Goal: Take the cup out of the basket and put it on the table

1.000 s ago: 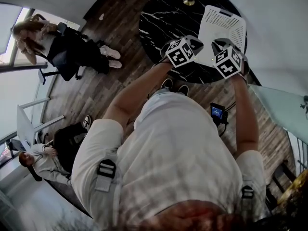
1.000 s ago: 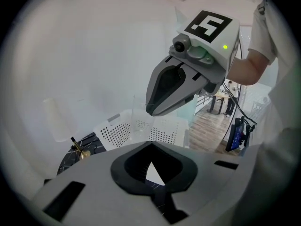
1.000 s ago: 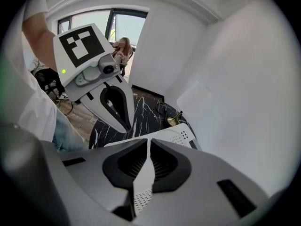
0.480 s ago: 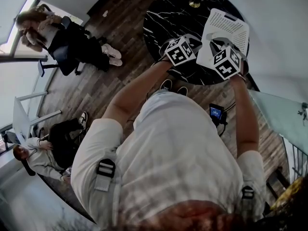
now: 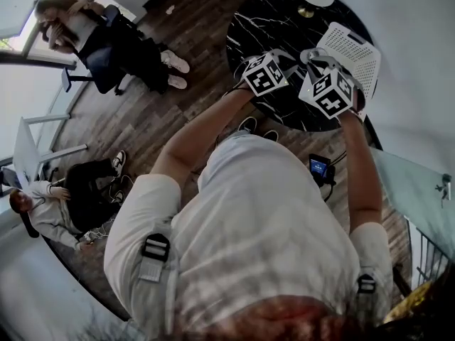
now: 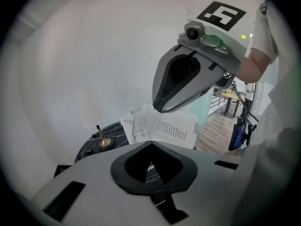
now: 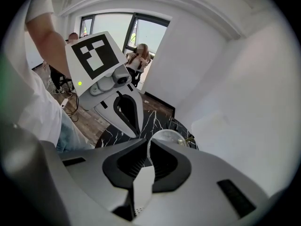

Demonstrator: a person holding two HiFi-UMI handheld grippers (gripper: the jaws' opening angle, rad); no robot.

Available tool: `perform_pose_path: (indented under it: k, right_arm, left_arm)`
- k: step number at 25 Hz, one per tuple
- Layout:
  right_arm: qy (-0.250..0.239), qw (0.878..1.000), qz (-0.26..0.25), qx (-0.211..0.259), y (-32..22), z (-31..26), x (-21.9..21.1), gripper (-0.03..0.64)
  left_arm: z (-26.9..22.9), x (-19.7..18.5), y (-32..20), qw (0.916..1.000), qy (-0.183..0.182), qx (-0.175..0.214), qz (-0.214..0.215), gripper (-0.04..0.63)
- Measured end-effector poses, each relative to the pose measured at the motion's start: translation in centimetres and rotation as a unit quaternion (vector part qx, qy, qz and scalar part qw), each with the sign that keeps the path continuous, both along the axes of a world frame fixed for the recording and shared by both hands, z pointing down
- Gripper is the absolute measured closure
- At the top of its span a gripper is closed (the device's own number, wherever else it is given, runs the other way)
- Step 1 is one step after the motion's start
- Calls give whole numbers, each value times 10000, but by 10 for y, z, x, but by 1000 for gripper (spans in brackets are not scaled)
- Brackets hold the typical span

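Right tongs (image 7: 148,145) clamped on the thin wall of the clear cup (image 6: 143,112), held up beside the white basket (image 6: 176,128); left tongs (image 6: 150,149) closed together, empty. Risk: the rim-only pinch may let the cup swing or slip before it reaches the bench (image 5: 266,30).

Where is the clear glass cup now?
Left gripper view, centre: the clear glass cup is held in the right claw, in front of the white perforated basket.

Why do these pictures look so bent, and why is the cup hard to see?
Head view: a wide lens bows straight lines; its left side glares white. Left gripper view: dark round edge; the clear cup fades into the pale wall. Right gripper view: same bend, the window washed out.
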State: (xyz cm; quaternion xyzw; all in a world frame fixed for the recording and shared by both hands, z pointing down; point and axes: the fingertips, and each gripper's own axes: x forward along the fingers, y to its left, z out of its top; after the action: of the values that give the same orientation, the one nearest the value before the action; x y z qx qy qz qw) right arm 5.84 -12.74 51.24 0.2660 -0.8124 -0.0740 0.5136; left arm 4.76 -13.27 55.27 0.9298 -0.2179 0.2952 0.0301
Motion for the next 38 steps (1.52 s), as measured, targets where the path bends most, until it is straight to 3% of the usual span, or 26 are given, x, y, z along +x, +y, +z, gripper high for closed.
perform_pose_path:
  k: [12,38]
  right_arm:
    - [-58,9987,-494,-129,-1,10,-45,592]
    - [72,9967,-404,-696,-10,61,-44,592]
  left_arm:
    - [9,-48,-2,9985,-24,-116,-525,589]
    - [45,-51,-13,9976,-58,-562,-401,589]
